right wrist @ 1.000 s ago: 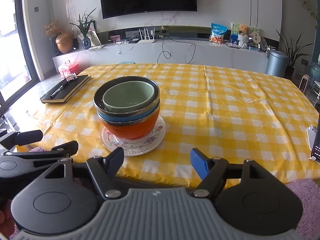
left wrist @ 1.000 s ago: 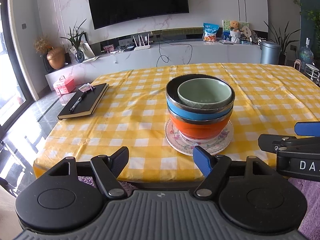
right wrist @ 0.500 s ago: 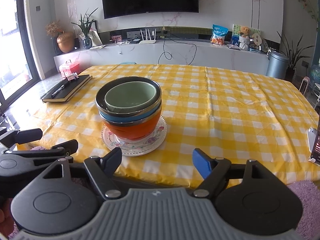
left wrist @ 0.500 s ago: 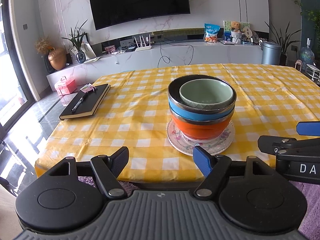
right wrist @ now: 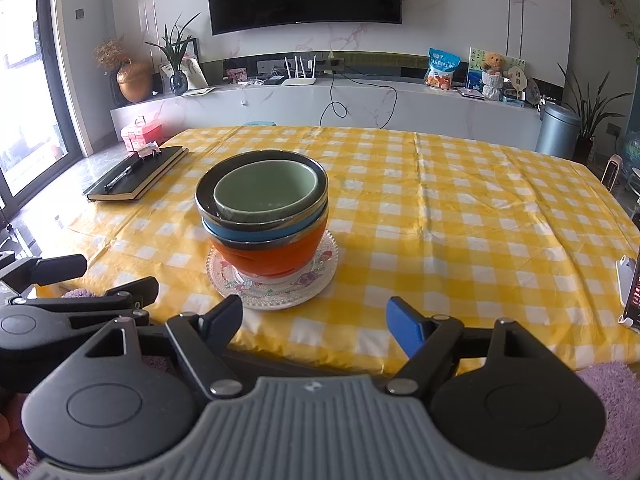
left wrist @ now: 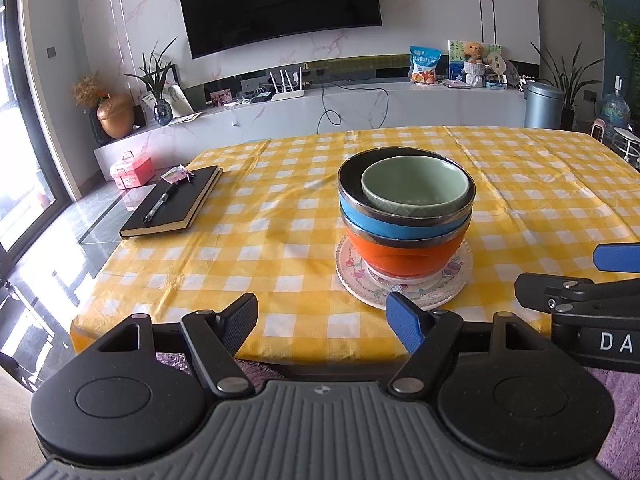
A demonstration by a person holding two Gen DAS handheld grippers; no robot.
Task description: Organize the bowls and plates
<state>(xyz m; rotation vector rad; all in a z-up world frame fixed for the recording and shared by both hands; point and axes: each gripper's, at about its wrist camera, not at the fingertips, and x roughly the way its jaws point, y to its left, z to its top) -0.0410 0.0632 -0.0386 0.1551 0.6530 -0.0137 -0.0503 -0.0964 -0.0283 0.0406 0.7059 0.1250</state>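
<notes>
Here, on the yellow checked tabletop [left wrist: 280, 216]: black notebook [left wrist: 176, 202] with a pen [left wrist: 160, 202] far left of the bowl stack. Green bowl [left wrist: 416, 188] inside blue bowl [left wrist: 384, 222] inside orange bowl [left wrist: 404, 254], all on a flowery plate [left wrist: 356, 276]. Left gripper [left wrist: 322, 320] near the plate, wide apart, nothing between. Right gripper [right wrist: 314, 320] just been opening, released, empty too.
</notes>
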